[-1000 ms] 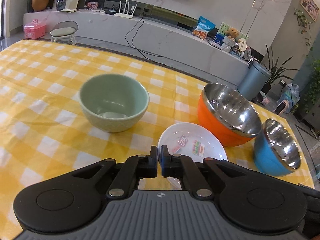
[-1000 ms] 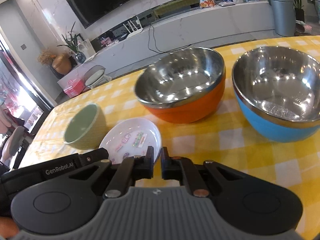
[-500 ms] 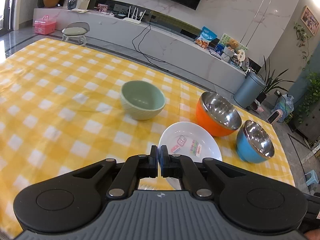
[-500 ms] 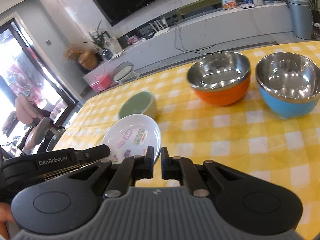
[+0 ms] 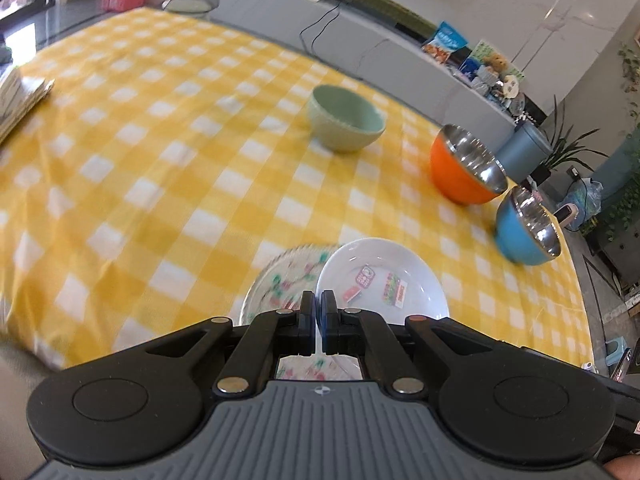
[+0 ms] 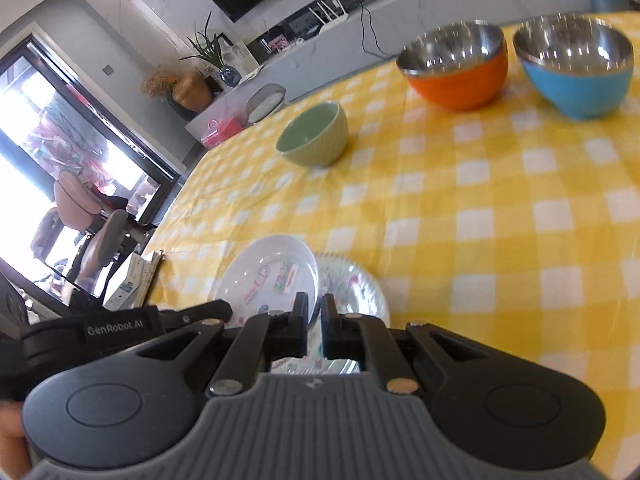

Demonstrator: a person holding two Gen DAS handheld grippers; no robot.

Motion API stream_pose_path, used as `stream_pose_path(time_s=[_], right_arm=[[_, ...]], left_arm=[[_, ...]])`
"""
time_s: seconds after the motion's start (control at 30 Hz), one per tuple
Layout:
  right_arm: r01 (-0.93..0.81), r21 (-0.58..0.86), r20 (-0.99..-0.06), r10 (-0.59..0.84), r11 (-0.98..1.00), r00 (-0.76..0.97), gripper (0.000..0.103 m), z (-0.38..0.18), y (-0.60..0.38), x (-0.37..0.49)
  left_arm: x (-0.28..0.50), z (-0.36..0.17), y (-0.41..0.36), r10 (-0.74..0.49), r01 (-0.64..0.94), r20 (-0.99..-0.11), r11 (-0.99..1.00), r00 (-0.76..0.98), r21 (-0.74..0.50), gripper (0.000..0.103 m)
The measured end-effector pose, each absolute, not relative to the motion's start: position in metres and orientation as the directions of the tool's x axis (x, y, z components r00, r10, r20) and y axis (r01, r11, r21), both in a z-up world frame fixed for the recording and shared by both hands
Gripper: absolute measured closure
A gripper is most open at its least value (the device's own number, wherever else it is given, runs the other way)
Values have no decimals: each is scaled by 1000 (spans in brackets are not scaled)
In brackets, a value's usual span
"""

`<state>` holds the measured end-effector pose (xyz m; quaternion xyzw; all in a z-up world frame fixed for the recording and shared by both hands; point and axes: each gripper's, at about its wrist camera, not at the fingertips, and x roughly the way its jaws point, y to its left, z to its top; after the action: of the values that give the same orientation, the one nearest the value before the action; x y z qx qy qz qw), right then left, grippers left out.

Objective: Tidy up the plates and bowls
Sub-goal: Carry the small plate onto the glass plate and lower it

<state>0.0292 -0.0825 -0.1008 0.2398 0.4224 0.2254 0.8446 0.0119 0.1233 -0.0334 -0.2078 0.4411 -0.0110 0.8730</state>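
My left gripper [image 5: 319, 300] is shut on the near rim of a white plate [image 5: 384, 280] with small printed pictures, held over a patterned clear plate [image 5: 280, 280]. My right gripper [image 6: 315, 304] is shut on the white plate's right rim [image 6: 268, 276], above the patterned plate [image 6: 356, 284]. A green bowl [image 5: 346, 122] [image 6: 314, 136] stands mid-table. An orange steel-lined bowl [image 5: 464, 168] [image 6: 456, 64] and a blue steel-lined bowl [image 5: 526, 228] [image 6: 576, 64] stand side by side at the far right.
The yellow checked tablecloth [image 5: 160, 160] covers the table. A stack of paper or books [image 5: 18, 96] lies at the left edge. A long white TV console [image 5: 360, 40] runs behind the table. Chairs [image 6: 92, 220] stand by the window.
Both grippers have pulled back toward the table's near edge with the white plate. The patterned clear plate has come into view under it.
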Motion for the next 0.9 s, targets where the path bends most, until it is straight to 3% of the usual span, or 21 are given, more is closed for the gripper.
stream_pose_path(time_s=[0.23,0.57,0.9], right_arm=[[-129,623,-630,593,772,502,99,-122,-76,22],[-157,583,-648,573,797,502,99,-127,-69,24],[-155,565,-664,558,811,498,99,-132,-68,26]], left_arm=[[5,-50,129,-197,-204,-790,904,581,-376,101],[-1,-62,136,-222,-208,-750,877,624,-433,101],[3,-67,133,-203,-215,-766,888,609,-406,101]])
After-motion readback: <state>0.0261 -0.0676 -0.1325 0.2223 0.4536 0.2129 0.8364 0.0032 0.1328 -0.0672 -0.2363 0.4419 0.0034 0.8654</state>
